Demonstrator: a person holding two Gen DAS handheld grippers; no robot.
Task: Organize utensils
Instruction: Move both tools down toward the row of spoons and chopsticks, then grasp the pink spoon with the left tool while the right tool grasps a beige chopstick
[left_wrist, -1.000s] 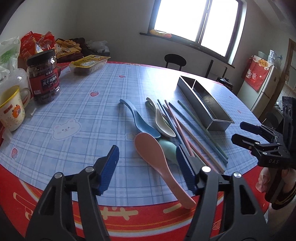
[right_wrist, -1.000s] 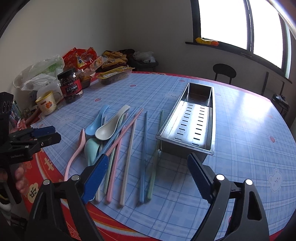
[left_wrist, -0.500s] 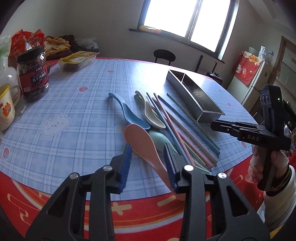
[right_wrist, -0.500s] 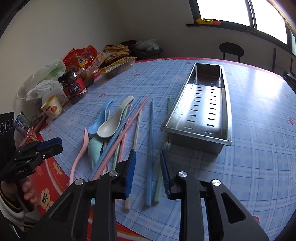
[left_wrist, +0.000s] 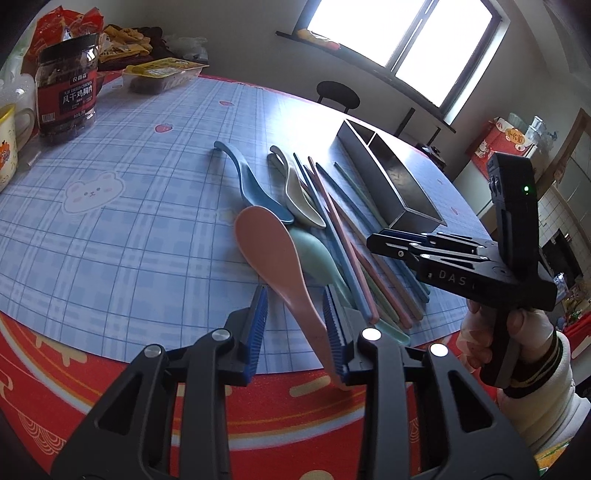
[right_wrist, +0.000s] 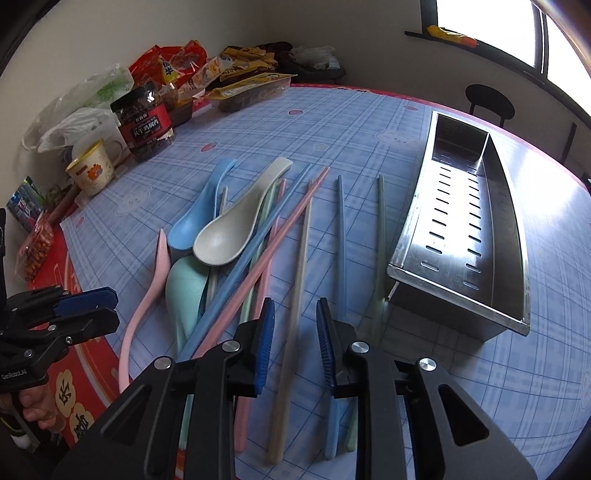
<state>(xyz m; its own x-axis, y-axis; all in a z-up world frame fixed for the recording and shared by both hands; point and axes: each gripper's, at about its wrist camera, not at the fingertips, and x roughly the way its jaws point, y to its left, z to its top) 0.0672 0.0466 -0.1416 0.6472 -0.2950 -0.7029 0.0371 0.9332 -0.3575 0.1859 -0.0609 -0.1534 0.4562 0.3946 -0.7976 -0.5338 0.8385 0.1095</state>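
A: So, the left gripper (left_wrist: 295, 325) is sitting low over the near table (left_wrist: 110, 229) edge, with the pink spoon (left_wrist: 273, 258) handle running between its fingers. The pads are standing a little off the handle on the left side; on the right I cannot tell whether the pad is touching. The jaws are parted, not clamped.

B: And the right gripper (right_wrist: 293, 339) is hovering over the chopsticks (right_wrist: 258, 258), its blue pads straddling the beige chopstick (right_wrist: 295, 295). A gap is showing on both sides, so it is loose too.

A: Beside the pink spoon, the mint spoon (left_wrist: 314, 254) is lying bowl down, touching it. The blue spoon (left_wrist: 247, 184) and the white spoon (right_wrist: 229, 236) are lying farther out, the white one resting on the chopsticks.

B: The steel tray (right_wrist: 517, 258) is sitting to the right of the pile, slotted floor showing, with a divider near its far end. A green chopstick (right_wrist: 380, 229) is lying just beside its wall.

A: At the far left, a jar (left_wrist: 68, 81) and a mug (right_wrist: 92, 171) are standing near the snack bags (right_wrist: 173, 66).
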